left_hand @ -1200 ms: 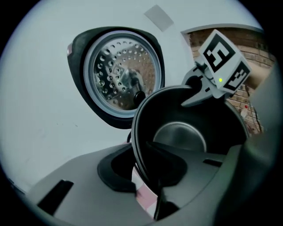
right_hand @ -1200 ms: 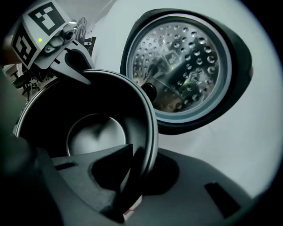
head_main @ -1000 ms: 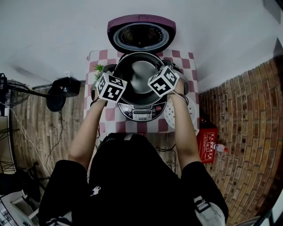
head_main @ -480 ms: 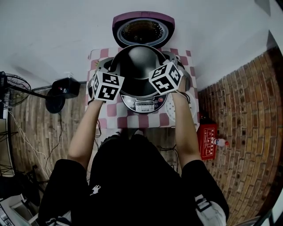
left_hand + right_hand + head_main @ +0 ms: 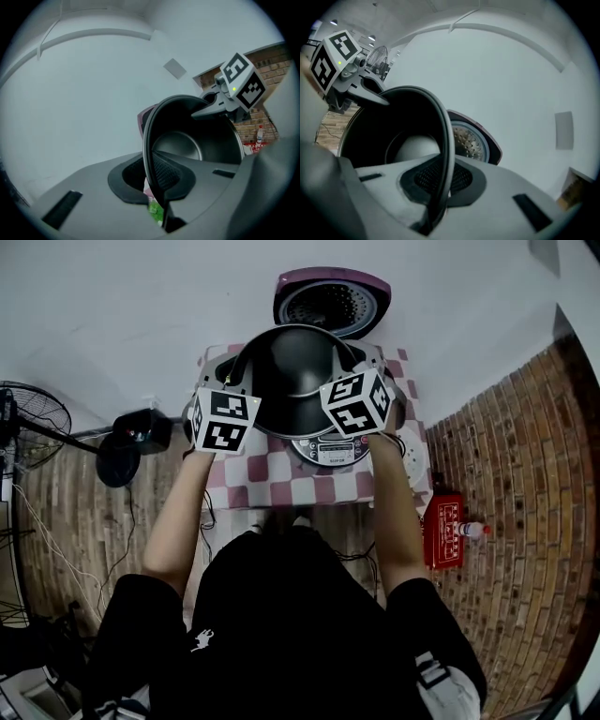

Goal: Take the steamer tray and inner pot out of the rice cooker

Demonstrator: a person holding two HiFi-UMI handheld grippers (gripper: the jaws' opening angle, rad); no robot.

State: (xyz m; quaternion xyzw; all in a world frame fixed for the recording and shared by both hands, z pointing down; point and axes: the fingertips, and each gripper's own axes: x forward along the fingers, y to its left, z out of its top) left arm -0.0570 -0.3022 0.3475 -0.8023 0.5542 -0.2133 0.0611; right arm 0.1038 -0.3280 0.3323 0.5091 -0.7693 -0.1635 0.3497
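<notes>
The dark inner pot (image 5: 291,367) hangs above the rice cooker (image 5: 335,448), lifted clear of its body. My left gripper (image 5: 240,382) is shut on the pot's left rim and my right gripper (image 5: 345,371) on its right rim; both pairs of jaws have just been closing on that rim. In the left gripper view the rim (image 5: 149,154) runs between the jaws of the left gripper (image 5: 155,185), with the right gripper (image 5: 216,107) clamped opposite. The right gripper view shows the right gripper (image 5: 439,187) pinching the pot (image 5: 410,145). The white steamer tray (image 5: 414,460) lies on the table at the right.
The cooker's purple lid (image 5: 333,301) stands open behind the pot, against a white wall. The cooker sits on a small checked table (image 5: 281,488). A red crate (image 5: 444,532) with a bottle stands on the brick floor to the right; a fan (image 5: 33,423) and a black stand are to the left.
Both grippers have risen with the inner pot, which has come up out of the cooker body. The cooker's control panel, earlier under the pot's edge, now shows below it.
</notes>
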